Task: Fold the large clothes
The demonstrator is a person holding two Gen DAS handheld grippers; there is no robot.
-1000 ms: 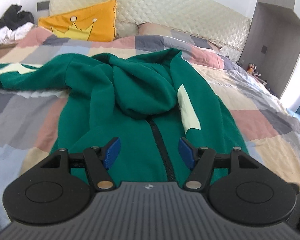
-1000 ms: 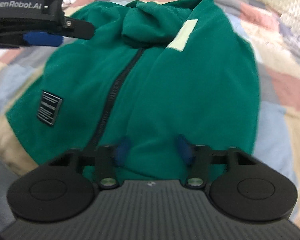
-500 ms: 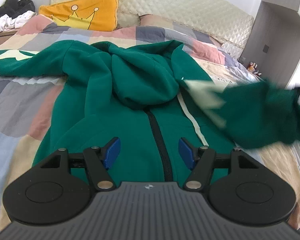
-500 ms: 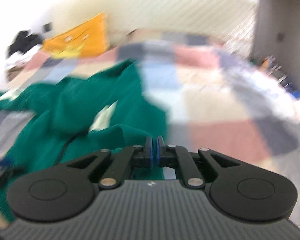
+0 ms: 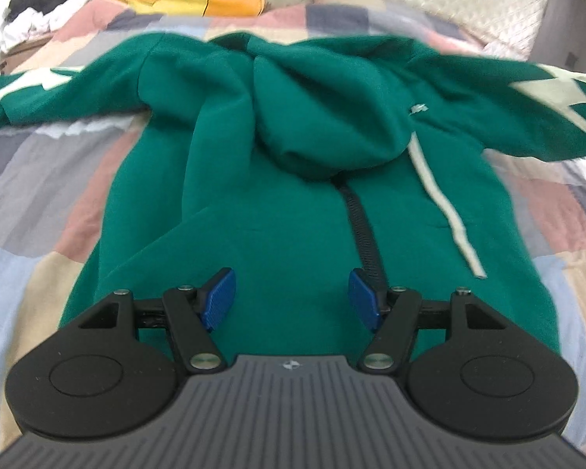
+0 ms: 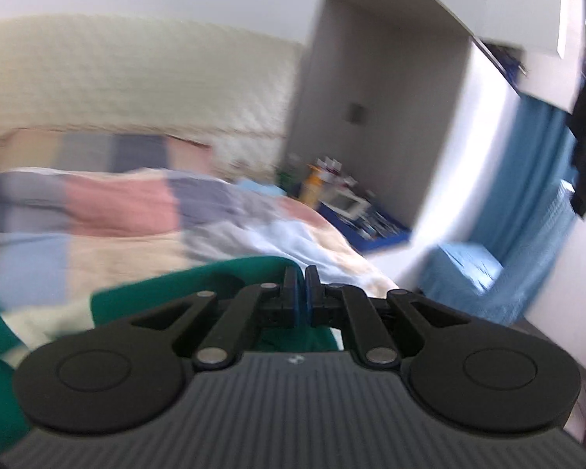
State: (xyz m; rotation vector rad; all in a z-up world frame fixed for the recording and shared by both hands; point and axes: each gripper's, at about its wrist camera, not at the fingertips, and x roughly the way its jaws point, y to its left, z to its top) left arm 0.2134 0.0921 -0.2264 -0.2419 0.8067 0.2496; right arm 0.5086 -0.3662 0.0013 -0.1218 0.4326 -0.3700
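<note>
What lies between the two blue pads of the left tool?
In the left wrist view, nothing is gripped between the pads of the left tool; behind the gap shows the green hoodie, whose black zipper runs toward the right pad.

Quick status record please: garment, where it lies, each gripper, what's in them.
garment: green hoodie, front up, zipper closed, hood flopped over the chest
surface: patchwork quilt on the bed
sleeves: both spread out to the sides
left gripper: open, empty, over the lower front
right gripper: shut on green fabric of the hoodie, seemingly the sleeve end; camera faces the bedside shelf
view quality: right wrist blurred
</note>
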